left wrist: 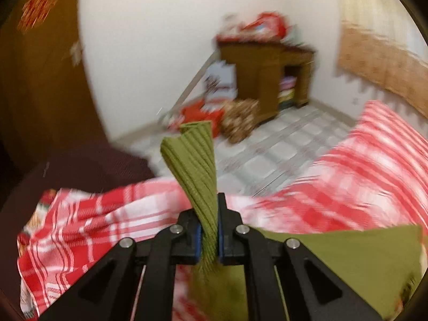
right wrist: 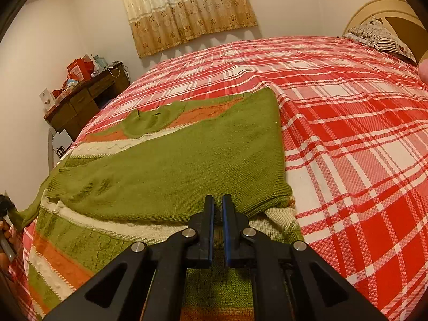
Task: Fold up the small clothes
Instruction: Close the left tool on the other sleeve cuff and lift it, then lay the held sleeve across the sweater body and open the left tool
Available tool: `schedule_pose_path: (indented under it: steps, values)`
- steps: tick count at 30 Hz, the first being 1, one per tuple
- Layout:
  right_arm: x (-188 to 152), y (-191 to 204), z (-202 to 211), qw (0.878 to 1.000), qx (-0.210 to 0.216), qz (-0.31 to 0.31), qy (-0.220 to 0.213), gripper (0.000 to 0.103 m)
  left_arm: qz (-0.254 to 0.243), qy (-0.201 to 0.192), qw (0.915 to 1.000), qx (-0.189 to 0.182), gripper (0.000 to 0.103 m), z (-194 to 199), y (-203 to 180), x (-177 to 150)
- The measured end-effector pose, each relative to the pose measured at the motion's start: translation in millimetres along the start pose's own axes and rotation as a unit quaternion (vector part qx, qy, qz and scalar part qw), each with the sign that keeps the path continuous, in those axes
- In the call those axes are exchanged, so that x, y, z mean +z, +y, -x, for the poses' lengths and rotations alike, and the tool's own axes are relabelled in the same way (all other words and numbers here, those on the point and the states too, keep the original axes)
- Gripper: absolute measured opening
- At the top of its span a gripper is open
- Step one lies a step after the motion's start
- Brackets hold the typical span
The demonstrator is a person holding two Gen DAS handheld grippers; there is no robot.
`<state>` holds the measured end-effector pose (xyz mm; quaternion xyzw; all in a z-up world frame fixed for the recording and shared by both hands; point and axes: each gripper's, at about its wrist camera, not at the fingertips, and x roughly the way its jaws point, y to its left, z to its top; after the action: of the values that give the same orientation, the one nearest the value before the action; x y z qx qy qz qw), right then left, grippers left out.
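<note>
- The left gripper (left wrist: 208,230) is clamped on the ribbed cuff (left wrist: 196,165) of the sweater's green sleeve; the cuff sticks up past the fingertips toward 12 o'clock, twisted between the blue pads (left wrist: 198,240).
- The left wrist view is motion-blurred. The red plaid bedspread (left wrist: 361,176) fills its 3 o'clock side and a flat green part of the sweater (left wrist: 347,256) lies at 4 o'clock.
- The right gripper (right wrist: 218,214) has its jaws nearly together with a narrow gap showing; whether they pinch the knit I cannot tell.
- The green knit sweater (right wrist: 174,171) with orange and cream stripes lies on the bed (right wrist: 361,139), a plain green panel folded over the striped part.
- Its sleeve (right wrist: 29,208) trails off at 9 o'clock in the right view, over the bed's edge.
- A wooden counter (right wrist: 80,104) piled with red packages stands at 10 o'clock by the wall.
- A patterned curtain (right wrist: 184,10) hangs at 12 o'clock, and a pillow (right wrist: 379,37) lies at 2 o'clock.
</note>
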<state>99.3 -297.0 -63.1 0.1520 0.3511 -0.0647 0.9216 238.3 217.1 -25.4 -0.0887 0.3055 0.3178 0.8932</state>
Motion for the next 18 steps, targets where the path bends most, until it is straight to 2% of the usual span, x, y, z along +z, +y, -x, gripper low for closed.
schedule_pose_path:
  steps: [3, 5, 7, 10, 14, 18]
  values:
    - [-0.4, -0.2, 0.3, 1.0, 0.002, -0.002, -0.001, 0.006, -0.049, -0.057, 0.9954, -0.061, 0.009, 47.8, -41.0, -4.5]
    - [-0.4, -0.1, 0.3, 1.0, 0.002, -0.002, -0.001, 0.006, -0.08, -0.089, 0.9871, -0.105, 0.009, 83.7, -69.2, -14.1]
    - [-0.5, -0.4, 0.4, 1.0, 0.002, -0.003, -0.001, 0.006, -0.104, -0.1, 0.9783, -0.149, 0.009, 109.4, -92.3, -26.2]
    - [-0.8, -1.1, 0.5, 1.0, 0.005, -0.004, -0.001, 0.006, -0.147, -0.095, 0.9644, -0.199, 0.009, 135.4, -129.8, -52.7]
    - [-0.7, -1.1, 0.6, 1.0, 0.004, -0.004, -0.002, 0.006, -0.189, -0.075, 0.9519, -0.229, 0.009, 144.5, -160.8, -87.9]
    - [-0.6, -1.0, 0.6, 1.0, 0.004, -0.004, -0.002, 0.006, -0.23, -0.045, 0.9422, -0.239, 0.009, 151.6, -186.2, -116.2]
